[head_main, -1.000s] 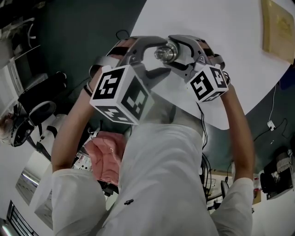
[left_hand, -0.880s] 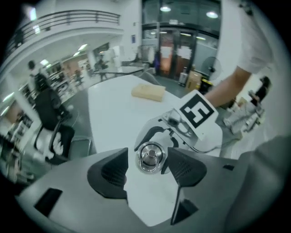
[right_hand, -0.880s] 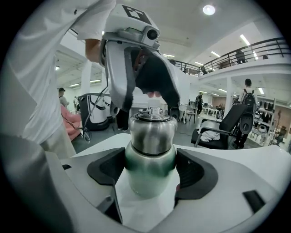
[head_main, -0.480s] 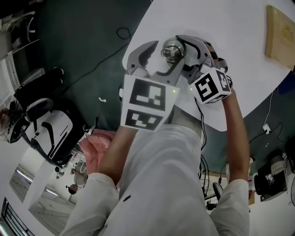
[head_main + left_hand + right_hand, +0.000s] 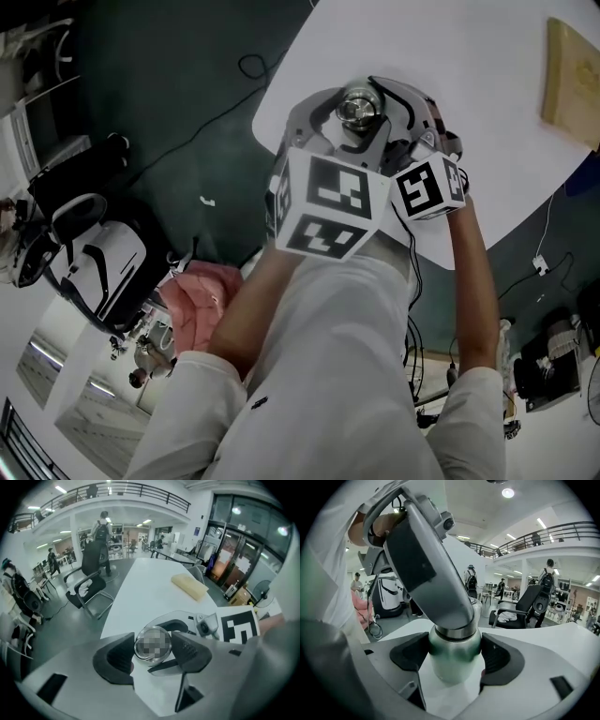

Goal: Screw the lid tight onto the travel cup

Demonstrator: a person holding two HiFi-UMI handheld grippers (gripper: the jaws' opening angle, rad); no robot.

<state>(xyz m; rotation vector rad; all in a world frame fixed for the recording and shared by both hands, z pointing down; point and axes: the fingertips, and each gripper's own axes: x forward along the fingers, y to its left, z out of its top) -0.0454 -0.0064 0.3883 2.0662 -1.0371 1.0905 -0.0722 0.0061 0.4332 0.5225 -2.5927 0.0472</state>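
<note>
The steel travel cup (image 5: 454, 660) stands on the white table (image 5: 469, 56) near its front-left edge. My right gripper (image 5: 454, 663) is shut on the cup's body, a pad pressed against each side. The shiny lid (image 5: 152, 644) sits on top of the cup. My left gripper (image 5: 152, 651) reaches down over it, and its jaws have just been closing, with the lid between them and both pads touching its rim. In the head view the lid (image 5: 356, 106) shows between the left gripper's fingers (image 5: 314, 112), with both marker cubes just below it.
A tan wooden board (image 5: 572, 80) lies far off on the right of the table, also visible as the board (image 5: 190, 585). Office chairs (image 5: 89, 585) and people stand on the dark floor beyond the table's left edge.
The left gripper has rolled, its marker cube swinging from the left to the middle, and its jaws have drawn in around the lid. The right gripper and the cup have stayed put.
</note>
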